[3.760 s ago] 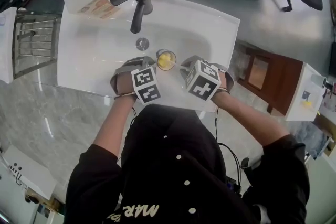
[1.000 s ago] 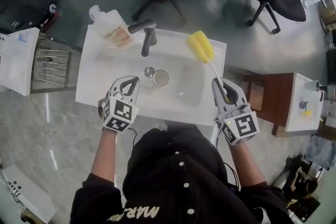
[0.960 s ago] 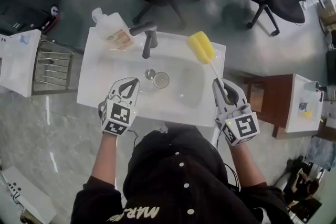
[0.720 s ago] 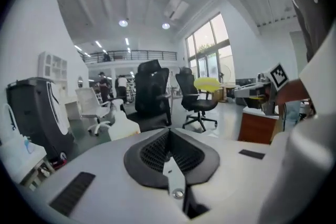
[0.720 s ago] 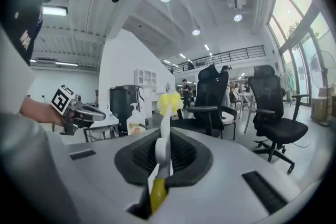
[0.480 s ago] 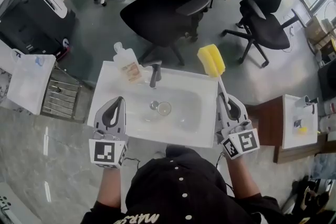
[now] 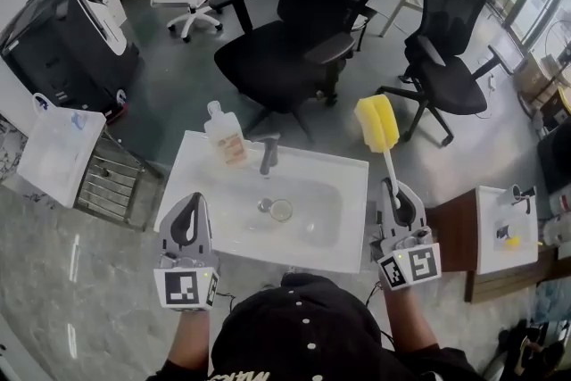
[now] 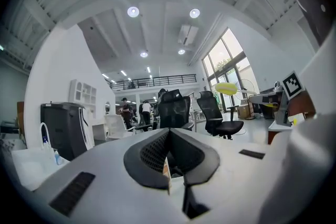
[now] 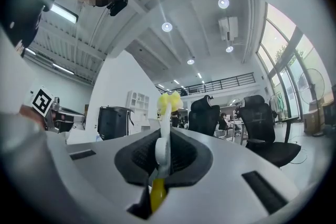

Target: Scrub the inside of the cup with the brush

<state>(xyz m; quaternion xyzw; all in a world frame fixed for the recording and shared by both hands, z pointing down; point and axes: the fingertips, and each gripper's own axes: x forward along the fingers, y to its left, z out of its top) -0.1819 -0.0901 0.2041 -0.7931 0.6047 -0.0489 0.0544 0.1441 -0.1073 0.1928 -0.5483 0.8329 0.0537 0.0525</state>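
A small clear cup (image 7: 280, 211) stands by itself in the white sink (image 7: 339, 227), beside the drain. My left gripper (image 7: 194, 202) is raised in front of the sink's left edge, shut and empty; in the left gripper view its jaws (image 8: 169, 132) meet with nothing between them. My right gripper (image 7: 398, 192) is raised at the sink's right edge, shut on the white handle of the brush (image 7: 390, 163). The brush's yellow sponge head (image 7: 377, 122) points up and away. In the right gripper view the handle (image 9: 162, 150) is pinched in the jaws and the sponge head (image 9: 169, 102) shows above.
A dark faucet (image 7: 268, 153) and a soap bottle (image 7: 225, 138) stand at the sink's far rim. A metal rack (image 7: 107, 178) is at the left, a brown stand (image 7: 451, 232) and a white box (image 7: 504, 232) at the right. Office chairs (image 7: 294, 49) are beyond.
The brush has come out of the cup, and the left gripper has let the cup go. Both grippers have risen away from the basin, the right one carrying the brush; the cup stays put.
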